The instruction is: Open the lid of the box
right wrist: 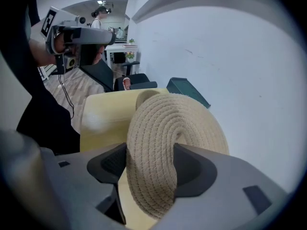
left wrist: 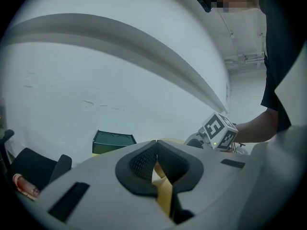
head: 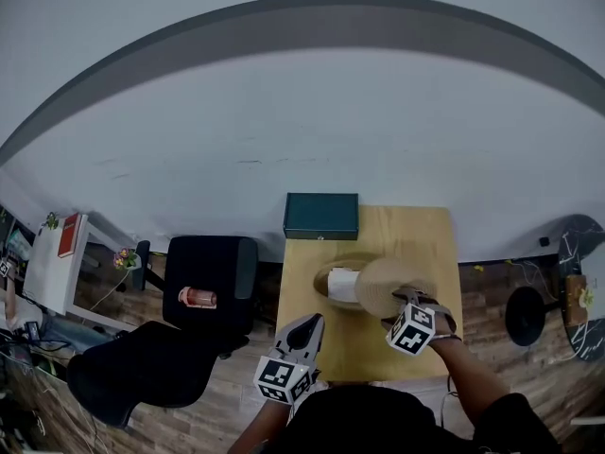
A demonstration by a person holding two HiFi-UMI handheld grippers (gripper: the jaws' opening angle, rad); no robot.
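Observation:
A round woven box (head: 331,274) stands on the small wooden table (head: 416,230) with something white (head: 343,284) inside it. Its woven rope lid (head: 386,287) is lifted off and tilted on edge to the right of the box. My right gripper (head: 402,301) is shut on the lid's rim; in the right gripper view the lid (right wrist: 168,143) fills the gap between both pads and the box's rim (right wrist: 146,95) shows behind it. My left gripper (head: 307,327) hovers at the table's near left corner, shut with nothing in it (left wrist: 154,150).
A dark green closed case (head: 321,216) sits at the table's far edge against the white wall. Left of the table stand a black chair (head: 208,282) carrying a pinkish bottle (head: 198,298) and a second black chair (head: 132,367). A white shelf (head: 57,258) is farther left.

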